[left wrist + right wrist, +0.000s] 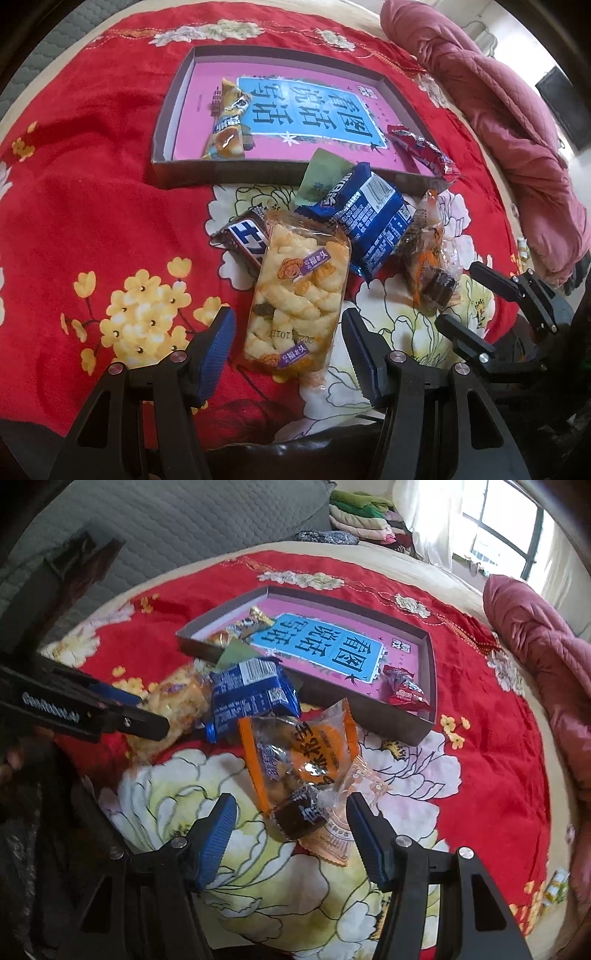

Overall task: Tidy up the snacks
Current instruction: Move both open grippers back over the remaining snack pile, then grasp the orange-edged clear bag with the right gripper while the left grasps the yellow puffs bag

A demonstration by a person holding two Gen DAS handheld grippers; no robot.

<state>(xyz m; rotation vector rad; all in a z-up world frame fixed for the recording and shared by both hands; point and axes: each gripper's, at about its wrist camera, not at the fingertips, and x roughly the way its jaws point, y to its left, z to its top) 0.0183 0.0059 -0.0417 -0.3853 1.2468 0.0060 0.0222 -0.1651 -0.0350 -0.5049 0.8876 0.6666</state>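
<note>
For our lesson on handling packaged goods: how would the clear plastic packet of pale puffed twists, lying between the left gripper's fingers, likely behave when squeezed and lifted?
The clear plastic packet of pale puffed twists looks airy, so probably light for its size. Its glossy film may slip against the left gripper pads. The puffed pieces seem brittle; a hard squeeze would likely crush them.

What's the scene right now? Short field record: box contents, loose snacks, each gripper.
surface: red floral bedspread
box: shallow tray, pink liner
in box: yellow snack bar; red packet
loose: puffed snack bag; blue packet; orange-trimmed packet
left gripper: open, astride puffed snack bag
right gripper: open, astride the orange-trimmed packet's near end
</note>
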